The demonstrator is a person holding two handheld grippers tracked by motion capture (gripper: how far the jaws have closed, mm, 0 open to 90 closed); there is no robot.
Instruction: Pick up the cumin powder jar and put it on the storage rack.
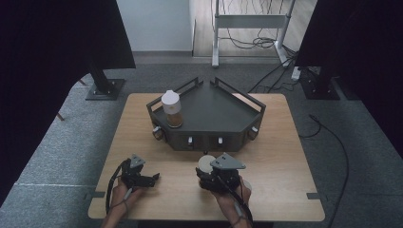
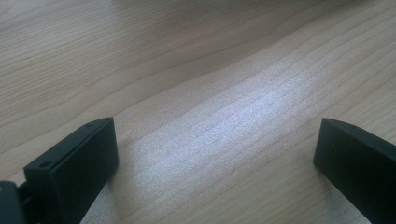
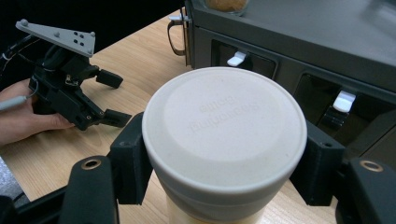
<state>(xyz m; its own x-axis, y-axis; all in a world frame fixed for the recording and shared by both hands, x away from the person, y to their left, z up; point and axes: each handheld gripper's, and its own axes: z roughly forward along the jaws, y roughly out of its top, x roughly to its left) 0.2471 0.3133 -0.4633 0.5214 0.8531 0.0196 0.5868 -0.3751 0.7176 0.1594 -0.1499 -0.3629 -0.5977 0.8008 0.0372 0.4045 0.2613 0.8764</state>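
Two jars: one [image 1: 171, 108] already stands on the shelf unit [image 1: 223, 111]; the second jar [image 3: 224, 140], clamped in my right gripper [image 3: 224, 154], waits at the unit's 6 o'clock. My left gripper [image 2: 215, 154] rests agape, empty.

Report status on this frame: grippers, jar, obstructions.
Right gripper shut on white-lidded jar, near dark shelf unit. Left gripper open over bare table. Second jar on shelf, not in the way.

Embossed lettering on jar lid [image 3: 224, 126], mirrored, unreadable
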